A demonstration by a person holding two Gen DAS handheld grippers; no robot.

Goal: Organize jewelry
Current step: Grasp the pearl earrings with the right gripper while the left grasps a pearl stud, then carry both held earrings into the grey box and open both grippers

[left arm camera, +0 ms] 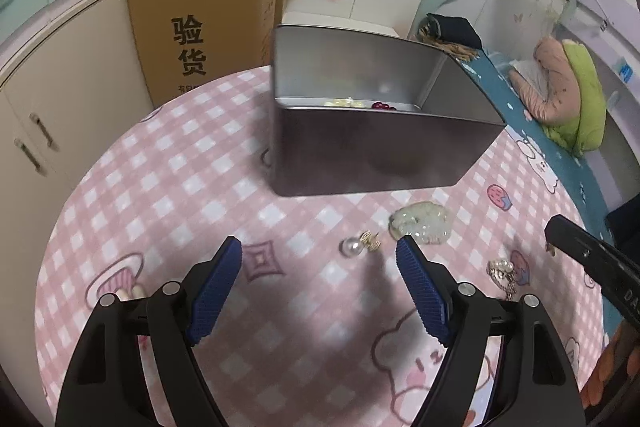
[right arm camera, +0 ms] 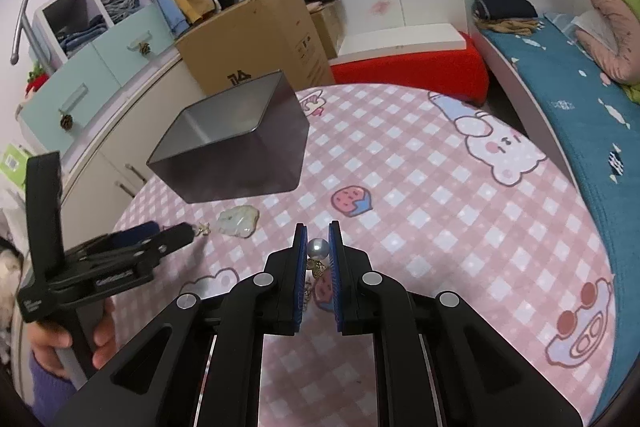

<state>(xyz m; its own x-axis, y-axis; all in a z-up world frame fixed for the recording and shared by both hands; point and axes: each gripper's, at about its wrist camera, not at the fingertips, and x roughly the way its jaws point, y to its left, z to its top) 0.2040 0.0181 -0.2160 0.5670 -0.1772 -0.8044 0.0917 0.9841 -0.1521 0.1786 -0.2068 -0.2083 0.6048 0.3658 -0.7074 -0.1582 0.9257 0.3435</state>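
Pickup stage, by the look of it: you've got one piece gripped and the rest loose on the surface, w/ the metal tin waiting behind.

Left to right. Left hand-held gripper hangs wide open over the pink checked cloth, holding nothing; its pads point toward the pearl earring w/ a gold charm, lying just ahead between the fingers' line and not touched. Just right of that sits the pale jade pendant, near the tin's front wall. Further right, a pearl-and-gold cluster lies by the right tool's tip.

Tin already has a few bits inside: something yellowish and a dark red piece on the far floor.

Right hand-held gripper is closed to a narrow gap, pinching a silver-grey pearl drop near its fingertips, gold chain dangling below.

Next, probably: carry the right one's pearl over the tin rim, then release. Grip is on a round bead, so it may slip; go steady. Left can then close on the earring.
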